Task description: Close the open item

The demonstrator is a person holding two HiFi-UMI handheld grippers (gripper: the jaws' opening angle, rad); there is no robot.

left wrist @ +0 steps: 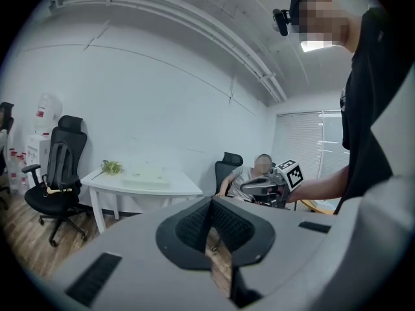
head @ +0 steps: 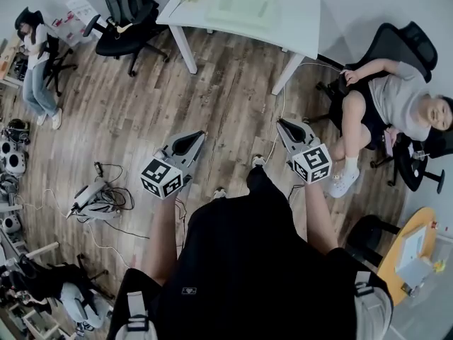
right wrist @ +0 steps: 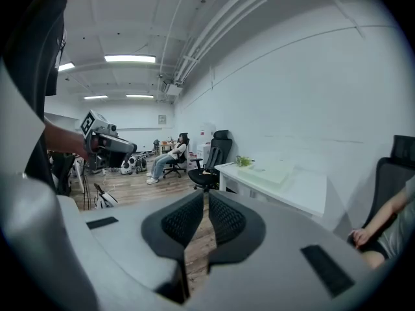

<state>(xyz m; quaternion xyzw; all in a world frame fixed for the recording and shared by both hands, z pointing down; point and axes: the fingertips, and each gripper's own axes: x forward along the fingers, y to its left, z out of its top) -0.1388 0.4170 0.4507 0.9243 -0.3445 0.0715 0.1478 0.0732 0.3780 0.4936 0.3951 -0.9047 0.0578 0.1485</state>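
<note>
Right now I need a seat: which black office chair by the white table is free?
The black chair off the white table's left end; its seat is bare. The chair right of the table holds a seated person.

At the top centre of my head view I see a flat pale green item (head: 244,6), rectangular, lying level on the white table (head: 297,20), too far off to tell whether it's open.

The pale flat thing (head: 244,6) on the table (head: 301,21), top of the head view, is too small to identify. The right gripper view's lower right edge cuts off a seated person (right wrist: 389,235).
</note>
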